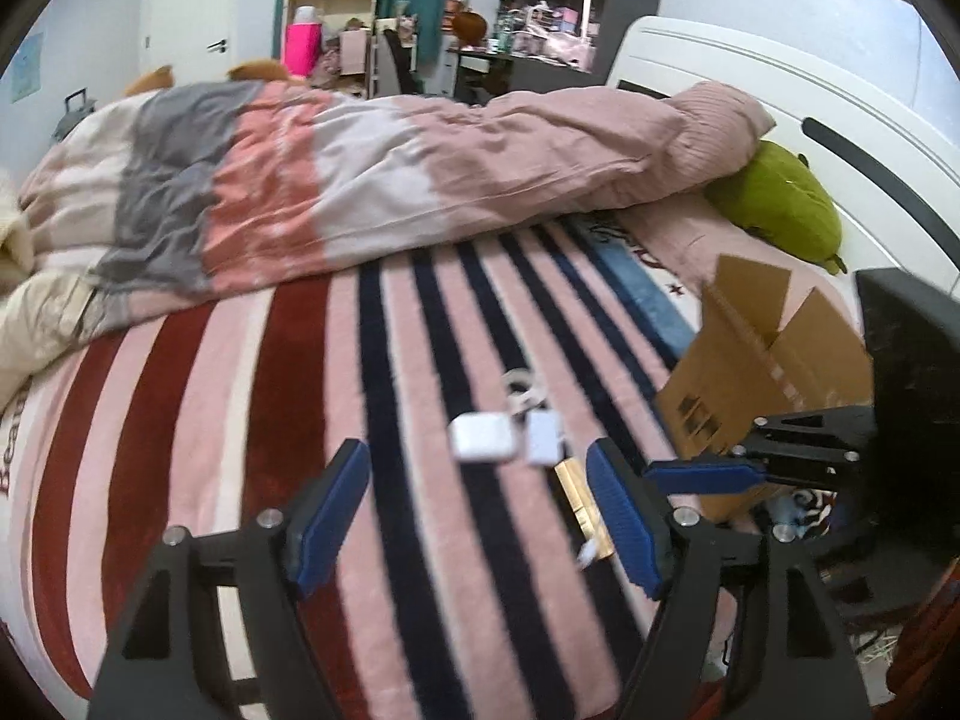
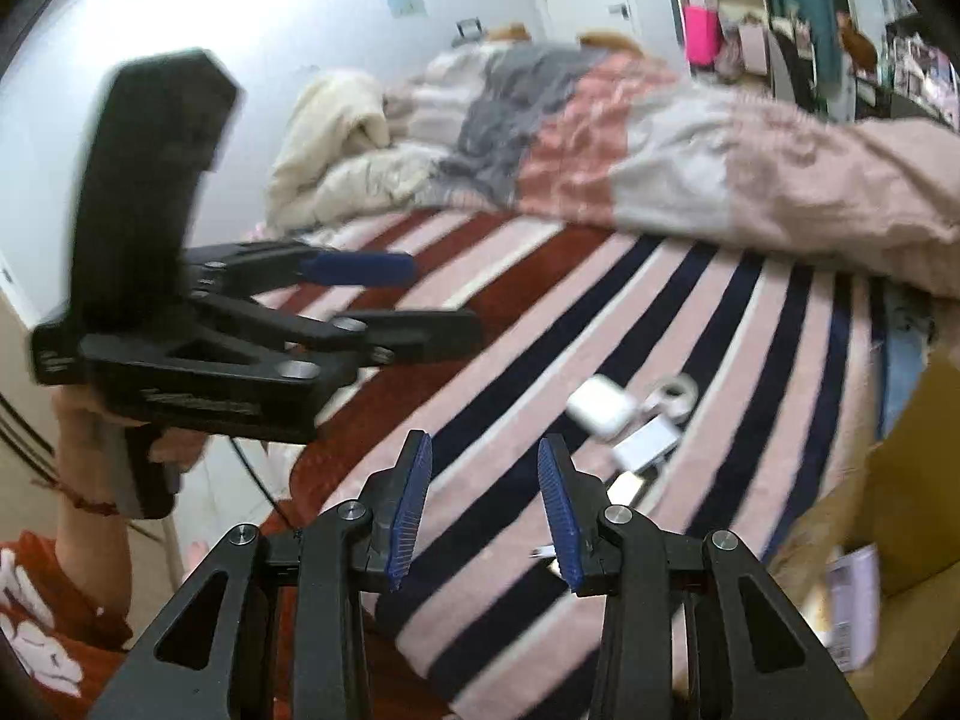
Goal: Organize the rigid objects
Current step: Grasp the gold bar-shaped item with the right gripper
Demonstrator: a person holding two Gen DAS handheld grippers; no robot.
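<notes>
Left wrist: my left gripper [image 1: 480, 510] spread, empty; white case [image 1: 483, 435] just ahead.
Right wrist: my right gripper [image 2: 486, 501] parted, empty; white case [image 2: 600, 407] ahead-right.

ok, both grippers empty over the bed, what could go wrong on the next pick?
1. The white case, flat white adapter and gold box lie packed together; closing on one may nudge its neighbours.
2. The right gripper sits close beside the left gripper; they might collide.
3. The soft striped blanket may let items sink or tilt.
</notes>
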